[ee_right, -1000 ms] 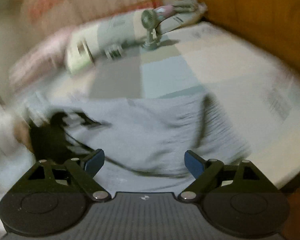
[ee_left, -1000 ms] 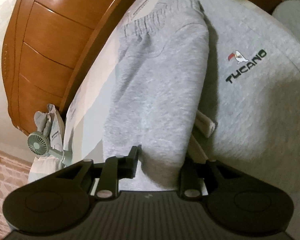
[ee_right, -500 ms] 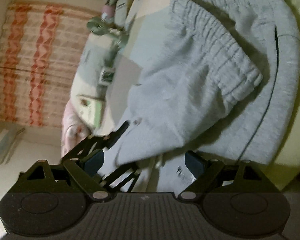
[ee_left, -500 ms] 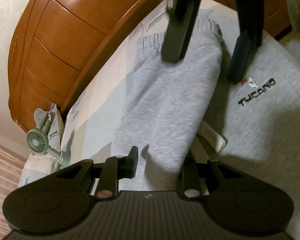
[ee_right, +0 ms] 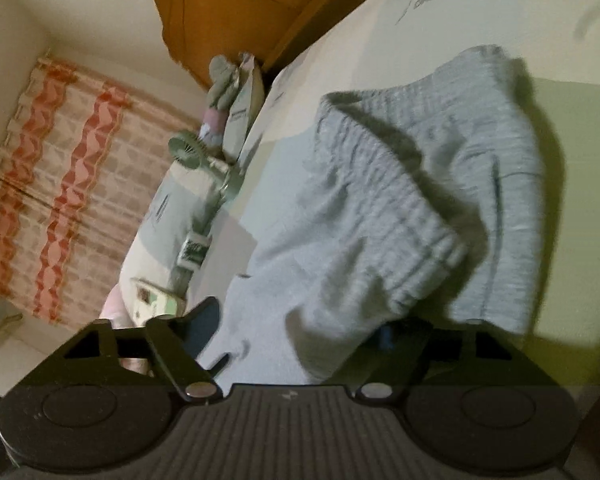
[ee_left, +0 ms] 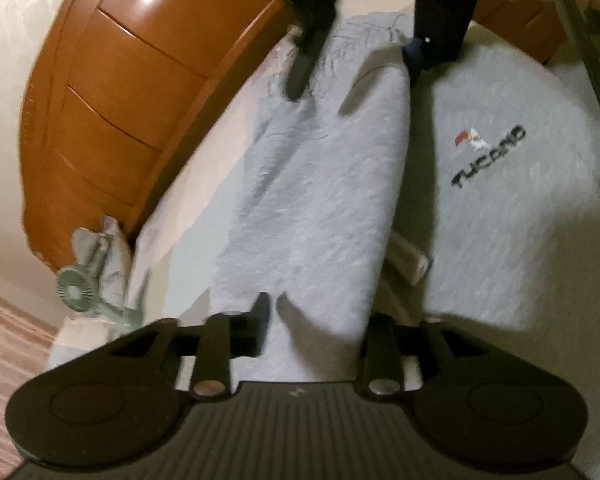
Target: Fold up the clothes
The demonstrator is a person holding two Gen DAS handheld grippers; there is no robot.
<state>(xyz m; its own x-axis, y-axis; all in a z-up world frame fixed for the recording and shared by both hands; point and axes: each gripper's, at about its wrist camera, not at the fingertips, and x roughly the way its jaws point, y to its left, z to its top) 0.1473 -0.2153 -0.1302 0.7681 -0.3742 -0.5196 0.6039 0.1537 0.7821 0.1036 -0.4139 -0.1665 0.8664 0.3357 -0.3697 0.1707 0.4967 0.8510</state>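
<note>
Left wrist view: the grey sweatpants are lying folded lengthwise on the bed, stretching away from the left claw. Its jaws have just been opening, with the near fold between them; whether the pads are pressing it I cannot tell. The right claw is straddling the far waistband.

Right wrist view: the right claw, just closing, is pinching the bunched elastic waistband.

One grey trouser lies between both tongs. One sweatshirt, with one logo, is right of the left tongs. One fan and one headboard are beyond, to their left.
</note>
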